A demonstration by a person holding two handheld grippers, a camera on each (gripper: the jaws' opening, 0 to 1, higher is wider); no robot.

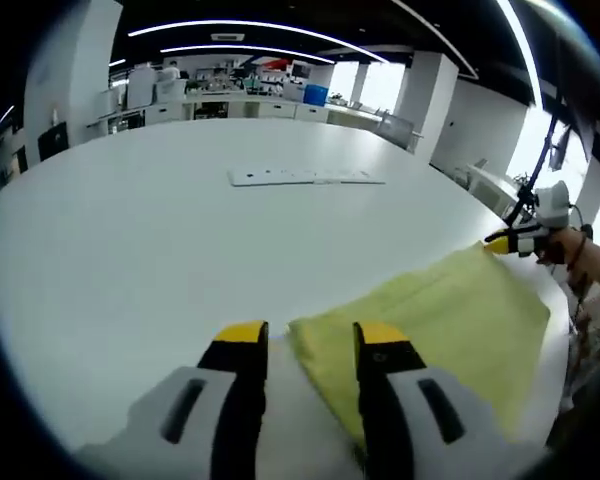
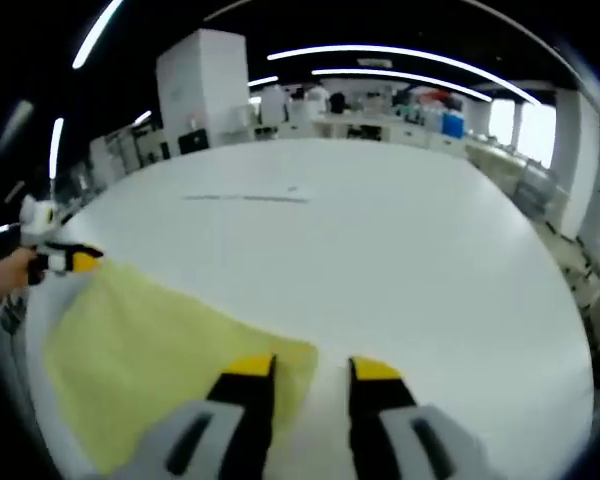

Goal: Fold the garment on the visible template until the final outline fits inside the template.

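The left gripper (image 1: 305, 345) stood with jaws apart astride a corner of the yellow cloth (image 1: 440, 320) on the white table (image 1: 130, 230), the right gripper (image 2: 310, 370) likewise parted at the opposite corner, and a flat white strip (image 1: 305, 177) lay far beyond the jaws.

Garment (image 1: 445, 315): soft matt yellow cloth. Table (image 1: 160, 240): smooth white, slight sheen.
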